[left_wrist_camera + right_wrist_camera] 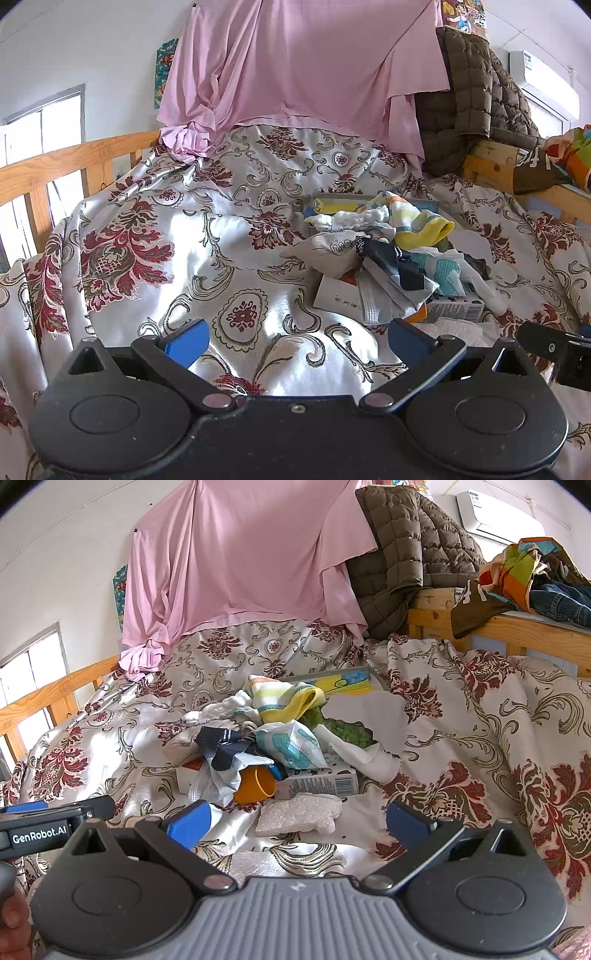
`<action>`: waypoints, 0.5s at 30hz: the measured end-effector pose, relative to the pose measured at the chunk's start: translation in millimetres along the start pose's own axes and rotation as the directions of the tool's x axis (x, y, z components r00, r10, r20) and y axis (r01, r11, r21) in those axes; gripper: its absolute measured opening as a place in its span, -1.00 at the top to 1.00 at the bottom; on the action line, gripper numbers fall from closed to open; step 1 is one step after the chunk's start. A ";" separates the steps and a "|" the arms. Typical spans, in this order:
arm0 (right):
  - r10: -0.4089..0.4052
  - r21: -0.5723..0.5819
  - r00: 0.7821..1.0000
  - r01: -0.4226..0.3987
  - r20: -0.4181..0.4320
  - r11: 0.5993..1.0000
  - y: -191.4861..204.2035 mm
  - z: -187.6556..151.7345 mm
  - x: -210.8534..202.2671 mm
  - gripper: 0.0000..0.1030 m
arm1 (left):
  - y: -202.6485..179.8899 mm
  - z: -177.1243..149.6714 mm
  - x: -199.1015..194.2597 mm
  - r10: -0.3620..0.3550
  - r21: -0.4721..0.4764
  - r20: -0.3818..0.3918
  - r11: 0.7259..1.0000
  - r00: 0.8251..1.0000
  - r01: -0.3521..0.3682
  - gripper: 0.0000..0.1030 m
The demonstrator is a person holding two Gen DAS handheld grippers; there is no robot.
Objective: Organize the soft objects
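A floral satin bedspread (461, 709) in silver, red and gold covers the bed. A pink sheet (243, 554) hangs against the wall behind it. A brown quilted jacket (410, 546) is draped over the wooden bed frame (432, 605) on the right, near a white air conditioner (495, 513). A wooden rail (55, 162) runs along the left, with a window (44, 122) beyond it.
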State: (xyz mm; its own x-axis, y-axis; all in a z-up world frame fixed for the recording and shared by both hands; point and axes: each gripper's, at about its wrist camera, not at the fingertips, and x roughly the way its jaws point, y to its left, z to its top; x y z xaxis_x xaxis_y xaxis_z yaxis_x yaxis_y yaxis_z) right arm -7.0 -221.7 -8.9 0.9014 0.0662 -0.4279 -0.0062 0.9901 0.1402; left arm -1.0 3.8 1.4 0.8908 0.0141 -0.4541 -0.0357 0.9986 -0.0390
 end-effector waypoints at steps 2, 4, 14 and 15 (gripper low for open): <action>0.000 0.000 1.000 0.000 0.000 1.000 -0.2 0.1 0.0 -0.99 | 0.0 -0.1 0.0 0.001 0.000 0.000 1.000 1.000 -0.001 -0.99; 0.000 0.000 1.000 0.000 0.000 1.000 -0.1 -0.1 0.1 -0.99 | 0.0 0.0 0.0 0.000 0.000 0.000 1.000 1.000 0.000 -0.99; 0.001 0.001 1.000 -0.001 0.000 1.000 -1.1 -0.2 0.9 -0.99 | -0.1 -0.1 -0.1 0.001 0.001 0.001 1.000 1.000 -0.001 -0.99; 0.001 0.001 1.000 -0.001 0.000 1.000 -1.1 -0.3 0.9 -0.99 | -0.1 -0.1 -0.1 0.000 0.001 0.001 1.000 1.000 0.000 -0.99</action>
State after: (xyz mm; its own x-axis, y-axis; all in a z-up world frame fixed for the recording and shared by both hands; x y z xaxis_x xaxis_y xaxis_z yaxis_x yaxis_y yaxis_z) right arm -6.3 -222.7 -9.7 0.9013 0.0672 -0.4279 -0.0068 0.9900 0.1412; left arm -1.1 3.8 1.4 0.8911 0.0144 -0.4536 -0.0357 0.9986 -0.0384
